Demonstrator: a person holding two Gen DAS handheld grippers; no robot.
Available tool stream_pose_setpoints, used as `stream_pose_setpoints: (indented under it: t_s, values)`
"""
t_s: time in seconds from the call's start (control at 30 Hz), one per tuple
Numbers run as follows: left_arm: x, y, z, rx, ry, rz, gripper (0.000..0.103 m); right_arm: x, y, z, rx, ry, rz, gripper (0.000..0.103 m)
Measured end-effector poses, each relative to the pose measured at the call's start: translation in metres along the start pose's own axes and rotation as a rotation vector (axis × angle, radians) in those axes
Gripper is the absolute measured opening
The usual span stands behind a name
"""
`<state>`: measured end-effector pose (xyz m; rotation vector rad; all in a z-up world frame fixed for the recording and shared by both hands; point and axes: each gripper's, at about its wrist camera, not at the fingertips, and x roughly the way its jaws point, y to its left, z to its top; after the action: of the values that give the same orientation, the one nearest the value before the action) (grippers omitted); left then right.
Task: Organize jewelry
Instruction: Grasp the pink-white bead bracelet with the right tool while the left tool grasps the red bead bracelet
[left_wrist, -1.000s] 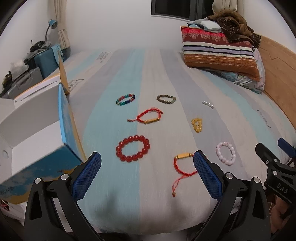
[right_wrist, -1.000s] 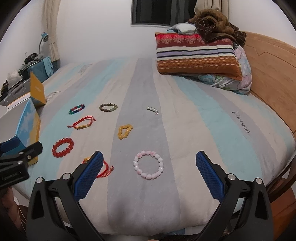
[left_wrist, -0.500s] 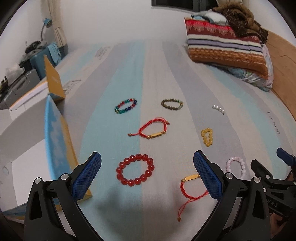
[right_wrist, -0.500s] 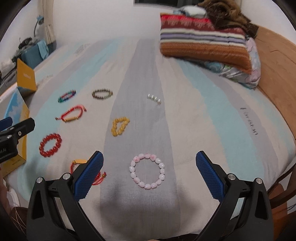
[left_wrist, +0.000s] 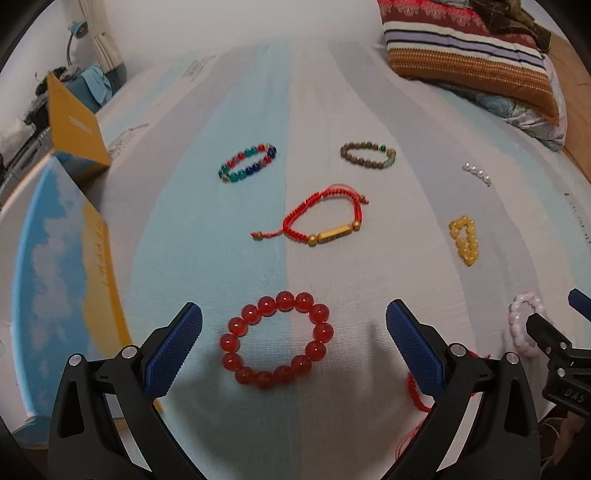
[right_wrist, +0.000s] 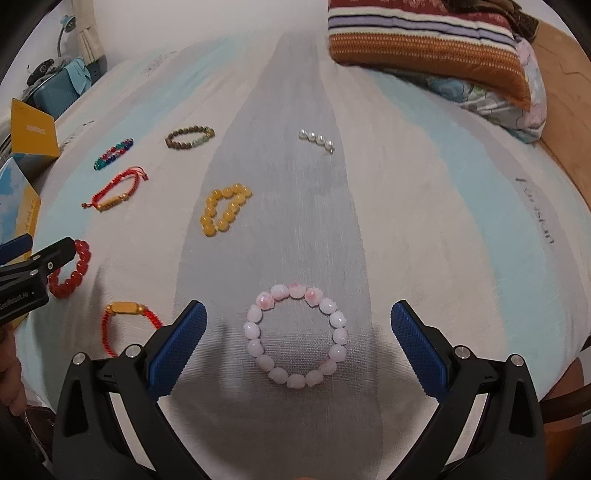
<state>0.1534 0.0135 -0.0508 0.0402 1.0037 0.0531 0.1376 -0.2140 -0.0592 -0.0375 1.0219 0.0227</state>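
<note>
Several bracelets lie on the striped bed. My left gripper (left_wrist: 294, 347) is open, its blue pads on either side of a red bead bracelet (left_wrist: 276, 339), just above it. My right gripper (right_wrist: 298, 347) is open around a pink bead bracelet (right_wrist: 295, 335). Farther off lie a red cord bracelet with a gold tube (left_wrist: 325, 221), a multicolour bead bracelet (left_wrist: 247, 163), a brown bead bracelet (left_wrist: 368, 155), a yellow bead bracelet (right_wrist: 224, 209), a short pearl strand (right_wrist: 317, 139) and a second red cord bracelet (right_wrist: 125, 317).
An open box with a sky-print side (left_wrist: 59, 280) and orange flap (left_wrist: 75, 127) stands at the bed's left edge. A striped pillow (right_wrist: 424, 44) lies at the far right by the wooden headboard (right_wrist: 565, 88). A cluttered stand sits far left.
Both grippers have moved forward and down toward the bed. The red bracelet now sits between the left pads, the pink one between the right pads. Both stay open.
</note>
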Motion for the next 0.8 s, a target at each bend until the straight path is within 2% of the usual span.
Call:
stream_pose_setpoints:
  t_s: [0.13, 0.43, 0.53, 0.7, 0.8]
  values:
    - [0.016, 0.000, -0.004, 0.003, 0.035, 0.005, 0.097, 0.010, -0.004, -0.002, 0.012, 0.027, 0.003, 0.095]
    - [0.037, 0.006, -0.007, -0.028, 0.074, -0.011, 0.095, 0.033, -0.009, -0.006, 0.033, 0.103, 0.051, 0.071]
    - [0.037, 0.008, -0.005, -0.044, 0.079, -0.029, 0.086, 0.035, -0.008, -0.008, 0.037, 0.108, 0.062, 0.067]
    - [0.031, 0.006, -0.007, -0.038, 0.073, -0.044, 0.061, 0.035, -0.009, -0.010, 0.047, 0.112, 0.068, 0.060]
    - [0.029, 0.005, -0.008, -0.037, 0.074, -0.066, 0.051, 0.034, -0.006, -0.011, 0.028, 0.109, 0.063, 0.051]
